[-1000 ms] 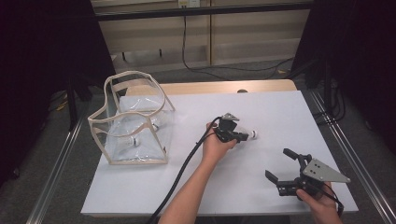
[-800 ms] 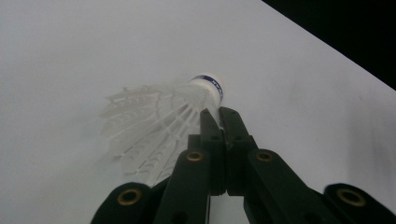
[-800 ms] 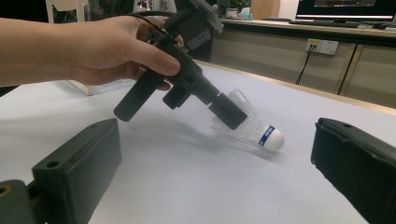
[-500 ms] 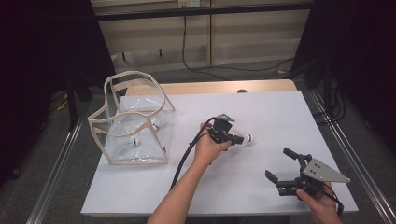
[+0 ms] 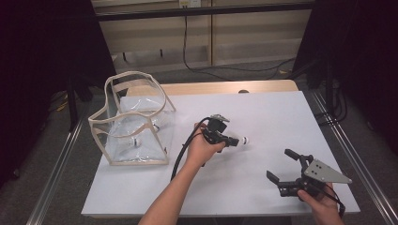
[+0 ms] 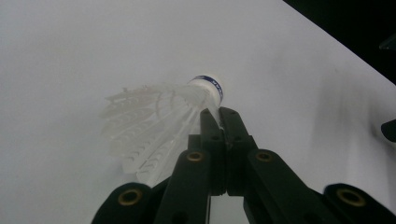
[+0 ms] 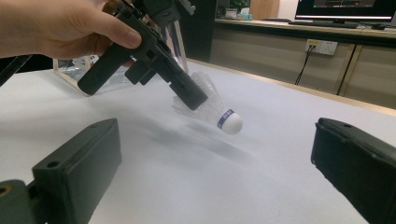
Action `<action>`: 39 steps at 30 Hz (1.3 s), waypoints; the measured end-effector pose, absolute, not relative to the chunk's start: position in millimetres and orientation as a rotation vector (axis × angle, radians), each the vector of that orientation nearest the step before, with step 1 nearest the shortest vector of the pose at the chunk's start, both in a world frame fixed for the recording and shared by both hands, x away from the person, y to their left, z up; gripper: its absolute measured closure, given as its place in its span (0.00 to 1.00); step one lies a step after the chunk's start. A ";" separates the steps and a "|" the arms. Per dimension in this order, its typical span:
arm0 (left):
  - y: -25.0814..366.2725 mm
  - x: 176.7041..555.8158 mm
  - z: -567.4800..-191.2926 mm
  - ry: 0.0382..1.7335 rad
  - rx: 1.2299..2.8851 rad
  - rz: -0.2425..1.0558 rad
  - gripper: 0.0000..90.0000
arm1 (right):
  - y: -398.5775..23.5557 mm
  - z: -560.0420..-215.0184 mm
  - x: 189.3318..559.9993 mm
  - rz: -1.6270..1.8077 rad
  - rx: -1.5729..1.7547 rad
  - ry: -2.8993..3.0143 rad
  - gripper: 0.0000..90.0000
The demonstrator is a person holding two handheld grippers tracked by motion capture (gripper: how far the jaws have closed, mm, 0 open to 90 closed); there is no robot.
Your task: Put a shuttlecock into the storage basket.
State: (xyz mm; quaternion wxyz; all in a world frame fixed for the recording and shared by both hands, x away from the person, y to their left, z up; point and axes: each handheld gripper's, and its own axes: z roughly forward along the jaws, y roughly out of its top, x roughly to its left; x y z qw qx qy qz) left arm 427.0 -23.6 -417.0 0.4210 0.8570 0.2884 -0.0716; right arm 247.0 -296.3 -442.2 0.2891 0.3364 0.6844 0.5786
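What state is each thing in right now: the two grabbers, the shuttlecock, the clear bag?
Left gripper: shut on the shuttlecock's feathers.
Shuttlecock: lifted off the table, cork end tilted down.
Right gripper: open, holding nothing.
Clear bag: upright, top open, small items inside.

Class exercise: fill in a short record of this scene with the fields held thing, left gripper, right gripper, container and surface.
held thing: white shuttlecock, pinched at its feather skirt, cork end with a blue band pointing away from the hand, lifted clear of the table
left gripper: jaws shut on the shuttlecock
right gripper: jaws wide open, nothing between them, low over the table's near right corner
container: clear bag with beige trim, standing open at the table's left
surface: white table
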 end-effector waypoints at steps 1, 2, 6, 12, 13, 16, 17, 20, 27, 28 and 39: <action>-22.3 426.8 -416.0 0.723 2.151 -0.179 1.00 | -296.3 -442.2 247.0 1.545 0.899 1.827 0.01; -21.1 426.5 -415.2 0.729 2.153 -0.184 1.00 | -296.3 -442.2 247.1 1.544 0.898 1.827 0.01; -16.0 426.0 -412.0 0.724 2.158 -0.194 1.00 | -296.2 -442.2 247.0 1.544 0.899 1.829 0.01; -7.9 424.6 -406.6 0.733 2.168 -0.198 1.00 | -296.2 -442.2 247.1 1.543 0.898 1.829 0.01; -6.5 424.6 -405.9 0.731 2.170 -0.199 1.00 | -296.1 -442.2 247.1 1.544 0.899 1.829 0.01; -3.0 423.9 -403.1 0.737 2.178 -0.196 1.00 | -295.9 -442.1 247.0 1.543 0.898 1.830 0.01; -1.6 423.7 -402.1 0.740 2.186 -0.193 1.00 | -295.9 -442.2 247.1 1.542 0.895 1.831 0.01; 2.4 423.9 -400.9 0.750 2.184 -0.204 1.00 | -295.9 -442.2 247.1 1.543 0.896 1.830 0.01; 10.4 423.2 -396.1 0.763 2.180 -0.211 1.00 | -295.7 -442.2 247.1 1.542 0.895 1.830 0.01; 11.5 423.1 -395.4 0.767 2.183 -0.203 1.00 | -295.7 -442.1 247.1 1.542 0.895 1.830 0.01; 24.9 423.0 -384.6 0.789 2.218 -0.193 1.00 | -295.7 -442.3 247.3 1.544 0.897 1.830 0.01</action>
